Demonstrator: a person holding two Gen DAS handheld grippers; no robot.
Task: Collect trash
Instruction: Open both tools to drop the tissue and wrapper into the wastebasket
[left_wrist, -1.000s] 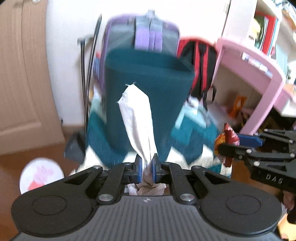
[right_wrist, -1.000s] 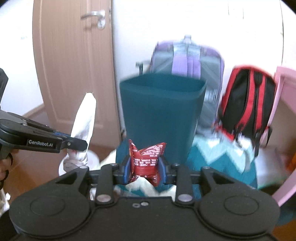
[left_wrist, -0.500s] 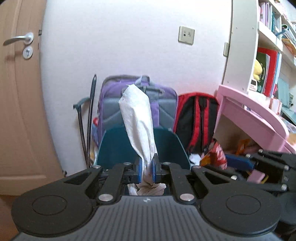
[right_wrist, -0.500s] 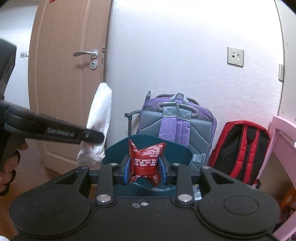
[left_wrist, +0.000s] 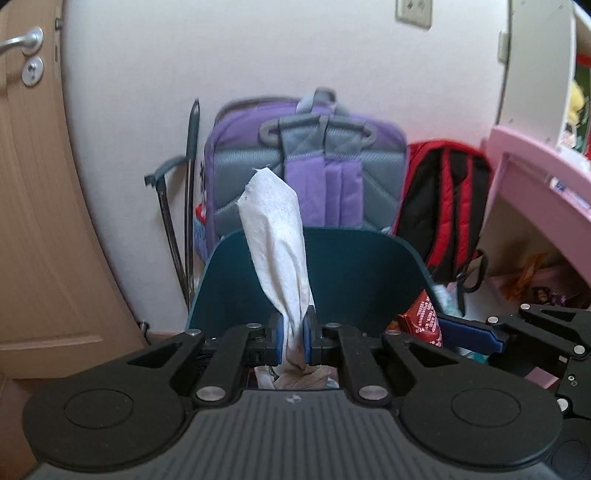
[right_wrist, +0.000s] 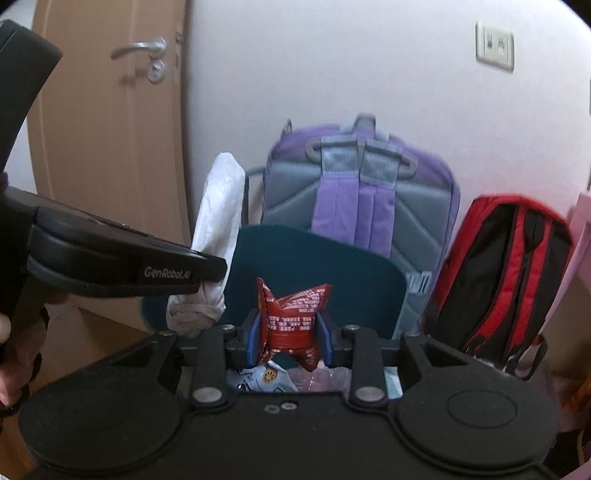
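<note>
My left gripper (left_wrist: 293, 338) is shut on a white crumpled tissue (left_wrist: 276, 236) that stands up between its pads. My right gripper (right_wrist: 289, 338) is shut on a red snack wrapper (right_wrist: 291, 317). Both are held over the open top of a dark teal trash bin (left_wrist: 354, 273), which also shows in the right wrist view (right_wrist: 321, 266). Trash lies in the bin below the fingers (right_wrist: 266, 376). The right gripper and wrapper (left_wrist: 424, 321) show at the right of the left wrist view. The left gripper and tissue (right_wrist: 218, 221) show at the left of the right wrist view.
A purple and grey backpack (left_wrist: 310, 170) and a red and black backpack (left_wrist: 443, 206) lean on the white wall behind the bin. A wooden door (left_wrist: 33, 184) is at the left. A pink desk (left_wrist: 535, 192) is at the right. A folded umbrella (left_wrist: 190, 192) stands by the bin.
Both grippers rose from in front of the bin to above its rim and moved closer over its opening. Each still holds its piece of trash.
</note>
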